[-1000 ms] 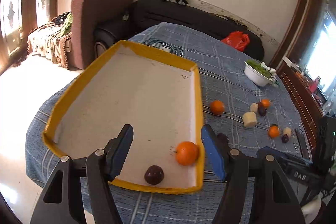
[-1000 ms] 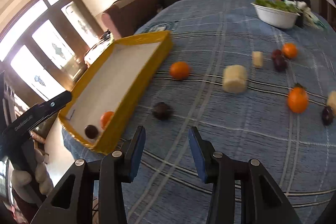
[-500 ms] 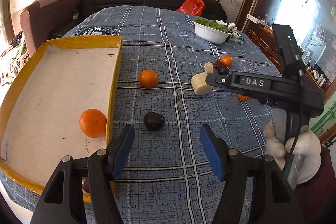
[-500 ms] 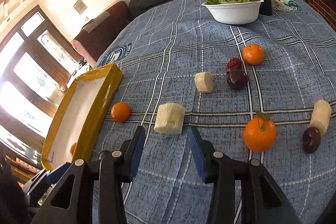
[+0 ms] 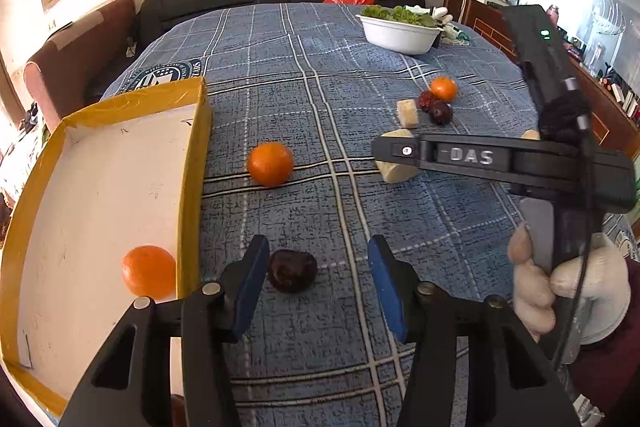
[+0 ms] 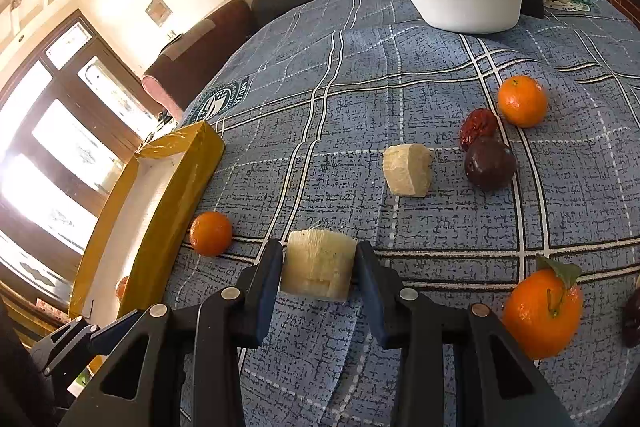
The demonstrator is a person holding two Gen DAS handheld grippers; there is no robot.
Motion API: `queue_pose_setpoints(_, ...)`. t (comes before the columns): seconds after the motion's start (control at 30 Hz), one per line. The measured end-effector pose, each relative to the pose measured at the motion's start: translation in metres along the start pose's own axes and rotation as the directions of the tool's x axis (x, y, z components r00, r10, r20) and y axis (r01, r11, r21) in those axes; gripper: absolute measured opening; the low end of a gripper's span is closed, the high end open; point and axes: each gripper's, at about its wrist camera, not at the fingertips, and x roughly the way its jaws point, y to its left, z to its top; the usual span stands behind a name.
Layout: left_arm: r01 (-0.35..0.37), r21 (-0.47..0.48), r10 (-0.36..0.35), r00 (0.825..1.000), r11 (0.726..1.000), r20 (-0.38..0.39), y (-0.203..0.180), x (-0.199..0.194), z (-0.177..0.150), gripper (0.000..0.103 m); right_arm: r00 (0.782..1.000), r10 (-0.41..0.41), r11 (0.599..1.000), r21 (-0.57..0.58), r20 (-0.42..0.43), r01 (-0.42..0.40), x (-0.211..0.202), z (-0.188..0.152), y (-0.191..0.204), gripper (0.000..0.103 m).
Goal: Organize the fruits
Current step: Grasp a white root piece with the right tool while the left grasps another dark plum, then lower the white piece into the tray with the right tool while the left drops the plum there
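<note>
My left gripper (image 5: 316, 267) is open over the blue checked cloth, with a dark plum (image 5: 291, 270) between its fingers, close to the left one. The yellow-rimmed tray (image 5: 192, 147) lies to its left and holds an orange (image 5: 149, 277). Another orange (image 5: 270, 163) sits on the cloth beyond. My right gripper (image 6: 318, 267) is open, its fingers on either side of a pale cut fruit chunk (image 6: 318, 269) on the cloth; whether they touch it I cannot tell. The right gripper also shows in the left wrist view (image 5: 384, 151).
A second pale chunk (image 6: 407, 169), a dark plum (image 6: 490, 163), a red date (image 6: 478, 126) and an orange (image 6: 522, 101) lie further back. A leafed orange (image 6: 542, 313) is at the right. A white bowl of greens (image 6: 466, 7) stands at the far edge.
My left gripper swung from over the tray to the cloth and closed in on the dark plum. My right gripper moved forward from the plum to straddle the pale chunk.
</note>
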Motion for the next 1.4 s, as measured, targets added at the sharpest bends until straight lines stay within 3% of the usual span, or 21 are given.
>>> queue_pose_setpoints(0.13,-0.011,0.006,0.011,0.999,1.000,-0.041,0.005,0.013,-0.001,0.049,1.000,0.024,1.000,0.017,-0.004,-0.024,-0.004,-0.002,-0.006,0.042)
queue_pose_setpoints(0.27,-0.023,0.049,0.026,0.998,0.999,-0.064,-0.002,0.023,-0.006,0.029,0.999,0.042,0.998,0.037,-0.008,-0.042,-0.006,-0.001,-0.012,0.042)
queue_pose_setpoints(0.43,-0.035,0.043,0.038,0.998,0.998,-0.048,-0.002,0.023,-0.009,0.028,0.999,0.038,0.999,0.031,-0.008,-0.038,-0.008,-0.003,-0.012,0.042)
queue_pose_setpoints(0.73,-0.014,-0.146,0.021,0.999,0.989,0.046,0.043,-0.027,-0.010,0.028,1.000,0.000,1.000,-0.025,0.029,0.001,-0.012,-0.002,0.003,0.041)
queue_pose_setpoints(0.87,-0.048,-0.232,0.069,0.994,0.972,0.085,0.079,-0.057,-0.020,0.028,0.999,0.004,0.997,-0.075,0.047,0.000,-0.029,-0.003,0.028,0.041)
queue_pose_setpoints(1.03,-0.131,-0.355,0.167,0.983,0.926,0.072,0.130,-0.073,-0.041,0.028,0.994,0.107,0.981,-0.163,0.026,-0.101,-0.045,-0.010,0.087,0.042)
queue_pose_setpoints(1.2,-0.211,-0.443,0.247,0.969,0.871,0.024,0.166,-0.075,-0.065,0.028,0.981,0.177,0.956,-0.224,-0.084,-0.191,-0.024,-0.030,0.141,0.042)
queue_pose_setpoints(1.4,-0.194,-0.512,0.234,0.972,0.837,0.013,0.190,-0.076,-0.083,0.029,0.962,0.192,0.927,-0.285,-0.194,-0.243,0.009,-0.061,0.190,0.042)
